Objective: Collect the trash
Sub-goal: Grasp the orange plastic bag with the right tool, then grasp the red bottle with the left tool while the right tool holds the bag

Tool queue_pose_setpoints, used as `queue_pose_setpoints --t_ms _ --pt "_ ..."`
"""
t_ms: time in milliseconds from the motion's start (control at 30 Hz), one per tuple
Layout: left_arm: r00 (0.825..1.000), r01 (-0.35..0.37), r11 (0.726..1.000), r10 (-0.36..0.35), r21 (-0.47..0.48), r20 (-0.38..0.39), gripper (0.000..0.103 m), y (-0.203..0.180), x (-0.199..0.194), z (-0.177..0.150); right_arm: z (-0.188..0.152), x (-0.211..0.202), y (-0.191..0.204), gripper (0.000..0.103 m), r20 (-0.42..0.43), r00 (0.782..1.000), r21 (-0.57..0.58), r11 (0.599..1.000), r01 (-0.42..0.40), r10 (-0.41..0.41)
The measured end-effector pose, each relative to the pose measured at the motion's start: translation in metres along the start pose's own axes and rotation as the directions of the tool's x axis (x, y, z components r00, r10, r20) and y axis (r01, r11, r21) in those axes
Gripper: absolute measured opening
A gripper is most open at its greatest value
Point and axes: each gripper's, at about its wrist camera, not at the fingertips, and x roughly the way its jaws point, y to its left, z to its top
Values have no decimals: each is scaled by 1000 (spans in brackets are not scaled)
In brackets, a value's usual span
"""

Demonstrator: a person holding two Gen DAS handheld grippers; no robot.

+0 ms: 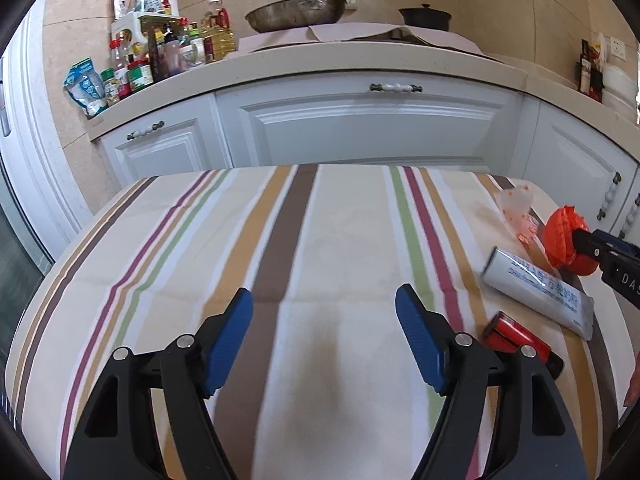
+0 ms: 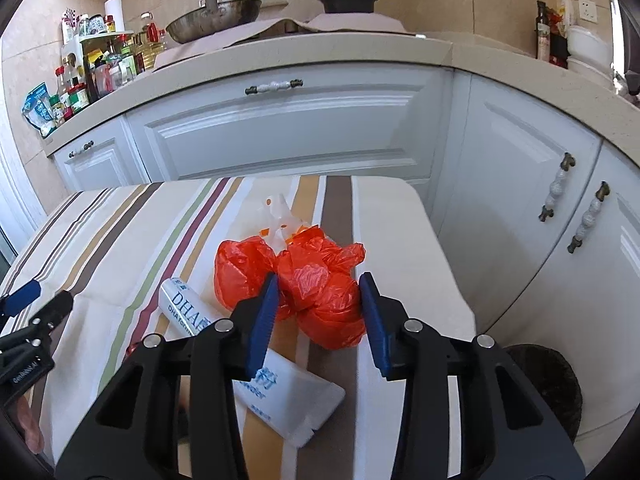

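On the striped tablecloth (image 1: 192, 240) lies a crumpled orange plastic bag (image 2: 324, 308), and my right gripper (image 2: 319, 278) is shut on it, one blue pad on each side. In the left wrist view the bag (image 1: 562, 232) shows at the far right, with the right gripper (image 1: 582, 240) at it. A long white packet with blue writing (image 2: 288, 388) lies just in front of the bag. Beside it is a small red box (image 1: 516, 338), and behind the bag a white wrapper with orange dots (image 2: 280, 216). My left gripper (image 1: 324, 292) hangs open over bare cloth.
A dark waste bin (image 2: 556, 384) stands on the floor right of the table. White cabinets (image 1: 360, 128) and a counter with a wok (image 1: 296, 16), a black pot (image 1: 426, 16) and several bottles (image 1: 160, 52) run behind the table. The left gripper (image 2: 36, 300) shows at that view's left edge.
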Motion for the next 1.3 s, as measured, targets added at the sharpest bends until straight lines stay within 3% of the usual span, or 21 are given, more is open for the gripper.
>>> queue_pose_setpoints --t_ms 533,767,1000,1300 --pt "999 26 998 -24 55 -34 72 -58 -10 -7 -35 -74 -77 40 86 985 104 985 140 -149" --pt "997 35 998 -31 48 -75 77 -83 -6 -10 -52 -90 -111 40 95 982 163 976 147 -164" --pt "991 21 992 -4 122 -134 78 -110 9 -16 -66 -96 -129 40 88 980 204 966 156 -177" --pt "986 56 993 -38 107 -164 76 -94 7 -23 -68 -97 -125 40 91 983 201 970 140 -160"
